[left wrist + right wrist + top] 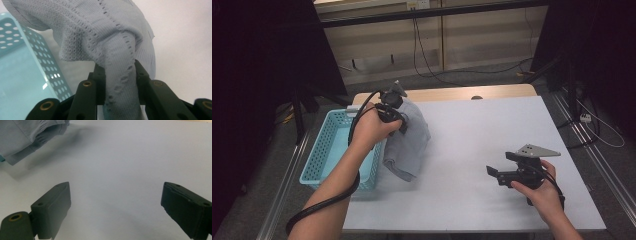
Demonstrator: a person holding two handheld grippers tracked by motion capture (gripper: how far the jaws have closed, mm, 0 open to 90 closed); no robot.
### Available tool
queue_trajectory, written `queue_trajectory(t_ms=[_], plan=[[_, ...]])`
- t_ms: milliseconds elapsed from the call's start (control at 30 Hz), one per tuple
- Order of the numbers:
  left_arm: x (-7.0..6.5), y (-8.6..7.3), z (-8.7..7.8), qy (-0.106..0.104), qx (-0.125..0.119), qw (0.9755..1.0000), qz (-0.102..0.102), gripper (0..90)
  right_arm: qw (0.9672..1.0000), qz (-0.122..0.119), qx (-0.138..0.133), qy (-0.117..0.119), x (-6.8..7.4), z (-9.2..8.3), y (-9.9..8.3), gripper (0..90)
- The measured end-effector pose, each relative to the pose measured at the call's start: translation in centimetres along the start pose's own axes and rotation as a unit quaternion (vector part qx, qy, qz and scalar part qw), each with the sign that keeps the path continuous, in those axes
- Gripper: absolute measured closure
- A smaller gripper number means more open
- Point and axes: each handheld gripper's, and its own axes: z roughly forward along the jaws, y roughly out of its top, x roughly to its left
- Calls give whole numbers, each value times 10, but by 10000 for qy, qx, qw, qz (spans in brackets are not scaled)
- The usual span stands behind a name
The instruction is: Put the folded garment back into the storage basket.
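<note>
Grey knit garment (105, 37) pinched in left gripper (116, 72); right gripper (115, 207) agape.

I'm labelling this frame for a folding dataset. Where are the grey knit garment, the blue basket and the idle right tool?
grey knit garment (117, 37), left gripper view, bunched fabric above the jaws.
blue basket (319, 150), high view, its perforated left wall.
right tool (492, 173), high view, between its open fingertips.
</note>
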Motion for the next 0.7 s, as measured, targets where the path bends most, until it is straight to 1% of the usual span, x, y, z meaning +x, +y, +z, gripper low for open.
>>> queue_trajectory(t_ms=[67, 200, 267, 433, 600, 700], plan=[[1, 1, -3, -27, 14, 10000, -49, 712, 10000, -18, 1, 8, 0, 0, 0, 90], [3, 2, -9, -4, 3, 10000, -19, 712, 10000, -29, 3, 19, 1, 0, 0, 90], [3, 4, -12, 43, 18, 10000, 14, 712, 10000, -35, 4, 18, 1, 0, 0, 90], [4, 8, -22, 50, 20, 10000, 61, 712, 10000, -38, 4, 24, 2, 0, 0, 90], [5, 12, -32, 116, -15, 9999, 60, 711, 10000, -60, 0, 30, 2, 1, 0, 90], [7, 15, -37, 109, -5, 9999, 71, 712, 10000, -56, 5, 38, 2, 1, 0, 90]])
